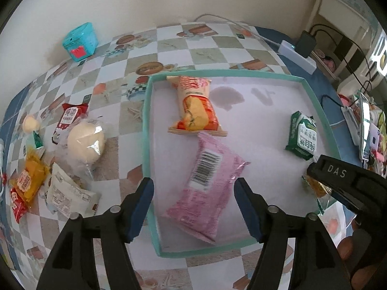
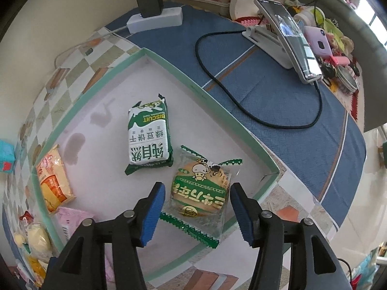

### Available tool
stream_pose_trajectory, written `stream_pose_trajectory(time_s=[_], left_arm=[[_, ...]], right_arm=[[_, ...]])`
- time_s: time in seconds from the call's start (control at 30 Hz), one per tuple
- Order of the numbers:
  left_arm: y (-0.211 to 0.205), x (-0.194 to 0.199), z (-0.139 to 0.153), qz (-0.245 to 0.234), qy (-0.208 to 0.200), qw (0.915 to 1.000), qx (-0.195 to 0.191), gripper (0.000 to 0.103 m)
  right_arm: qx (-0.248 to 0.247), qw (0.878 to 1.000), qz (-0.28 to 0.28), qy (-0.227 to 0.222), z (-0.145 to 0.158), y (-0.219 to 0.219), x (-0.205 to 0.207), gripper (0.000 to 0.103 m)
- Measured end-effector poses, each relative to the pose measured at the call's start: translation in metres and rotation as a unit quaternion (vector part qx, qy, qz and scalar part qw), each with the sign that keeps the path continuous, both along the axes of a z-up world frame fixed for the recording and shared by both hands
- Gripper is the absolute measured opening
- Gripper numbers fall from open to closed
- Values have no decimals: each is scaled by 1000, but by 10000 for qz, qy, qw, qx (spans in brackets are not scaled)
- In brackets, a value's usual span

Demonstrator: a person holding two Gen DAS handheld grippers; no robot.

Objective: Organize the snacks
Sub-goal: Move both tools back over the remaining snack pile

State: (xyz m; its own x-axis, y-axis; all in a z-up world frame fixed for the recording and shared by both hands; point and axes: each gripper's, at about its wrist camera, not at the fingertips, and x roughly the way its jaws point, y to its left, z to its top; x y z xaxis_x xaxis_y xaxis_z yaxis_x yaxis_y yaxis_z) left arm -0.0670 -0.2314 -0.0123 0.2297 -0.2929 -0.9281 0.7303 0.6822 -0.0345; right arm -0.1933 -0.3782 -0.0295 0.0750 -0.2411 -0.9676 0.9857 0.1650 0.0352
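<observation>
A shallow teal-rimmed box (image 1: 148, 125) with a white floor lies on the checkered table. In it are an orange snack pack (image 1: 196, 104), a pink pack (image 1: 205, 191) and a green biscuit pack (image 1: 301, 137). My left gripper (image 1: 193, 207) is open just above the pink pack, its jaws either side and apart from it. In the right wrist view my right gripper (image 2: 197, 213) is open over a clear green-edged cookie pack (image 2: 200, 193) lying in the box corner (image 2: 271, 169), beside the green biscuit pack (image 2: 148, 135). The right gripper also shows in the left wrist view (image 1: 338, 183).
Several loose snacks lie left of the box: a round bun (image 1: 85, 142), a red pack (image 1: 69, 120), a yellow pack (image 1: 30, 178), a white pack (image 1: 67, 193). A teal tin (image 1: 79, 41) stands at the wall. A power strip (image 2: 154, 19), black cable (image 2: 241, 101) and phone on stand (image 2: 287, 33) are at the right.
</observation>
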Motion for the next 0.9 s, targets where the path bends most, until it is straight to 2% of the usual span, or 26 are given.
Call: stream_pose_trajectory(time_s=[0.07, 0.13, 0.2, 0.3, 0.4, 0.47, 0.53, 0.77, 0.9], left_arm=[[3, 4, 1, 95, 19, 10000, 0, 71], [8, 10, 2, 232, 50, 9997, -18, 77], [15, 17, 4, 410, 54, 9991, -40, 80], [25, 27, 5, 733, 48, 9973, -15, 81], [39, 40, 4, 1102, 109, 9938, 1, 91], [50, 48, 3, 1364, 160, 9905, 4, 92], [61, 58, 2, 1631, 210, 9864, 23, 92], [111, 91, 7, 2582, 57, 9659, 182, 92], [140, 107, 10, 2943, -76, 9550, 349, 92]], right_arm=[[3, 10000, 6, -12, 1, 0, 1, 67], [1, 10000, 28, -63, 0, -1, 3, 74], [-27, 9999, 64, -122, 1, 0, 4, 88], [-75, 9998, 143, -134, 2, 3, 7, 89], [-95, 9996, 231, -151, 1, 3, 11, 89], [-129, 9993, 311, -168, 2, 4, 13, 90], [-184, 9990, 377, -172, 4, 5, 16, 103], [-497, 9948, 869, -191, 16, 19, 36, 103], [-623, 9906, 1196, -215, 24, 33, 47, 103]])
